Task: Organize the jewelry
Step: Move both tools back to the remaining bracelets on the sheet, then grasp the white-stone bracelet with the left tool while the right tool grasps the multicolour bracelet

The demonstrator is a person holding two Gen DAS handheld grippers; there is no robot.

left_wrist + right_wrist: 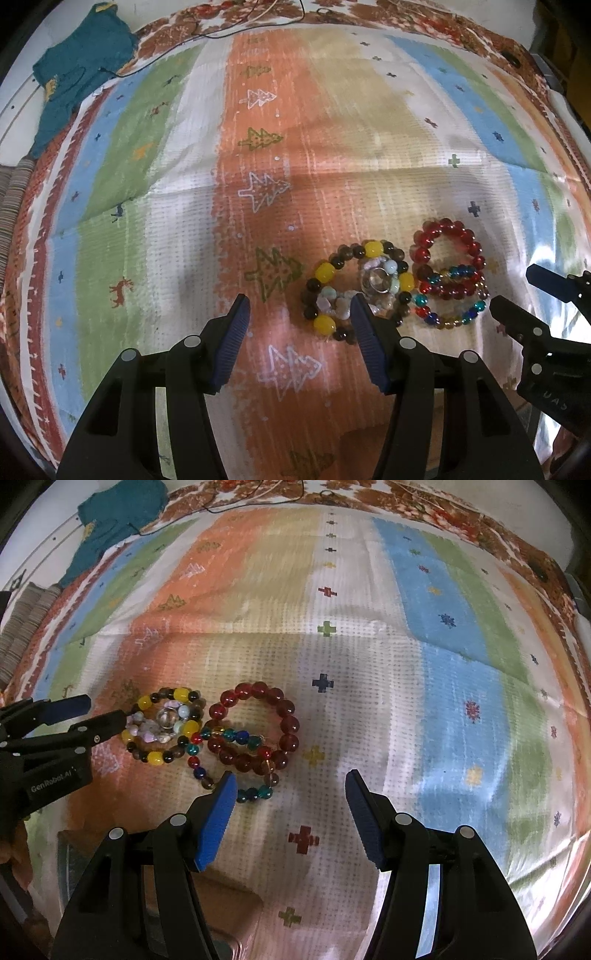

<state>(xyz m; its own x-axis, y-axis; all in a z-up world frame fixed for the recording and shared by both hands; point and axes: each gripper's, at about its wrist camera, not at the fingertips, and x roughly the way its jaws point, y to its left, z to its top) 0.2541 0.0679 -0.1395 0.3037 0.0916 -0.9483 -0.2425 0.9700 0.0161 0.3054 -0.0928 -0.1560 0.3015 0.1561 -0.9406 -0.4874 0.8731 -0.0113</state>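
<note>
Left wrist view: yellow-and-brown bead bracelet (pixel 354 288), red glass-bead bracelet (pixel 448 258), multicoloured bead bracelet (pixel 448 295), clustered touching on striped cloth (pixel 184 221). Left gripper (pixel 299 317) and right gripper (pixel 290 794) both gape, empty.

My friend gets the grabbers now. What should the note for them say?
Left gripper: open, holding nothing, hovering beside the yellow-and-dark bracelet.
Right gripper: open, holding nothing, near the multicolor bracelet.
Jewelry: all bunched together on the striped cloth. A pale stone bracelet and a silver ring sit inside the yellow one; the red bracelet overlaps the multicolor one.
Done: nothing looks sorted yet.
Left: pull the pieces apart and lay them out.
</note>
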